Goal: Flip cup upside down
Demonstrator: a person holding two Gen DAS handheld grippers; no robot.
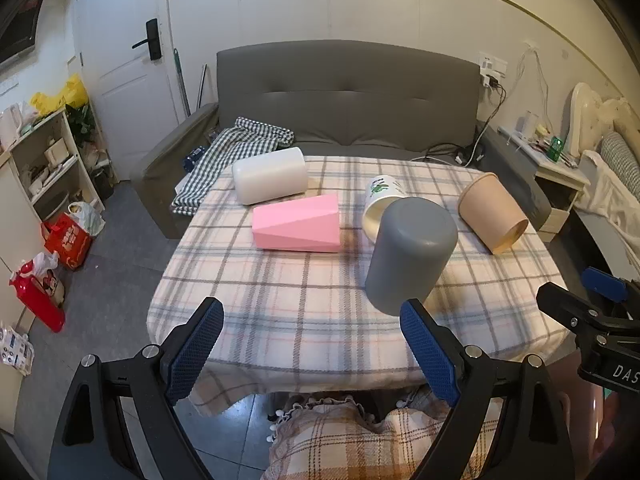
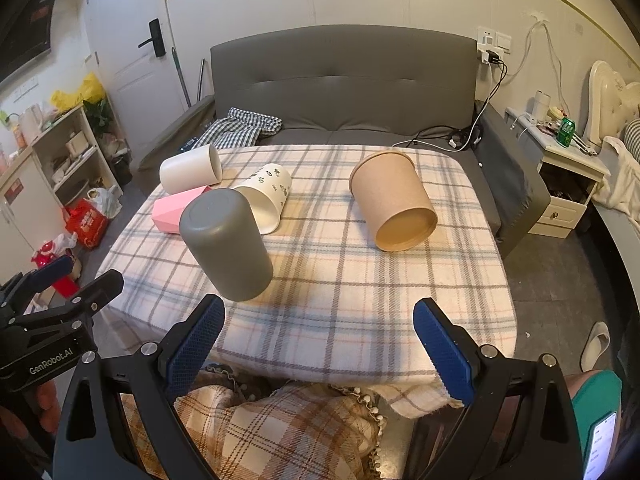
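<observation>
Left tongs (image 1: 312,344) and right tongs (image 2: 320,344) both spread wide, empty, short of the upside-down grey cup (image 1: 410,258).

Pink cup (image 2: 176,210) half hidden behind grey cup (image 2: 226,244)

Grey cup (image 1: 410,254) upside down on table (image 1: 280,320); left gripper (image 1: 312,346) jaws apart.

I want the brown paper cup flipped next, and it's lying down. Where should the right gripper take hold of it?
Grip the brown paper cup across its side wall near the middle, right gripper coming from above with one finger on each flank. It lies on its side, base toward the camera, so the round wall is exposed, with bare tablecloth around it.
</observation>
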